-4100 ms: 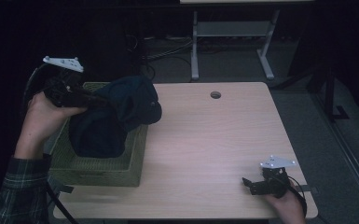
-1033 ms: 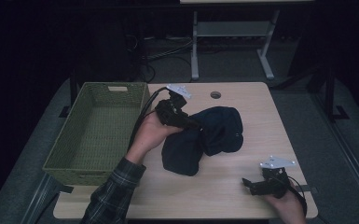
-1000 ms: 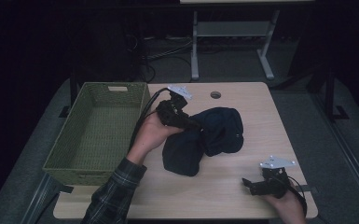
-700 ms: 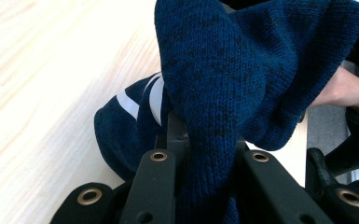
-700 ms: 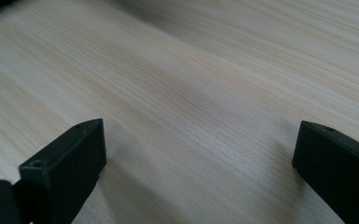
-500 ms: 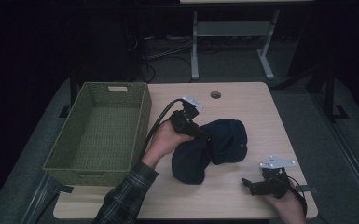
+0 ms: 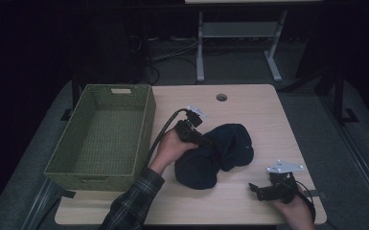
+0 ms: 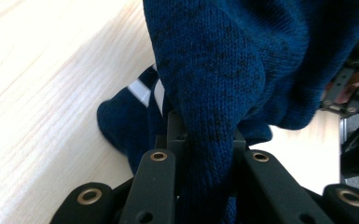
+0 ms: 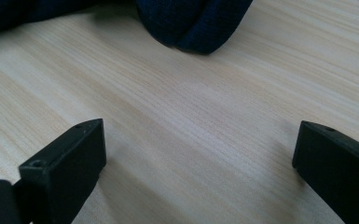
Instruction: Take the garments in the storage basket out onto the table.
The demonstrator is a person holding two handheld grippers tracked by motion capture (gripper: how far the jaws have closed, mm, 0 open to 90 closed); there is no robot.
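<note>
Left gripper (image 7: 206, 142): 2 black jaws clamped on a thick fold of the navy sweater (image 7: 218, 155); in the left gripper view the knit (image 8: 224, 79) bulges up between the jaws, brass-ringed holes on the flat black links either side. Fabric is a coarse, flecked knit, soft and rounded where bunched; a small white striped patch sits in the folds at 9 o'clock of the pinched fold.

Sweater lies in a crumpled, lobed heap on the table (image 7: 249, 105), just right of centre, resting on the wood. From the heap, the left gripper is at 10 o'clock, its grey 3-cornered plate uppermost and its cable looping back toward the sleeve.

Right gripper (image 7: 254, 188): jaws spread wide, nothing between them; it sits low at the near right edge, 4 o'clock of the heap. The right gripper view shows bare wood between the blunt, matte jaws, with a rounded sweater edge (image 9: 191, 23) at 12 o'clock.

Table: pale wood, fine straight grain, rounded corners, 1 round hole near the far edge.

Basket (image 7: 146, 120): green woven, rectangular, deep walled, at 9 o'clock of the heap.
</note>
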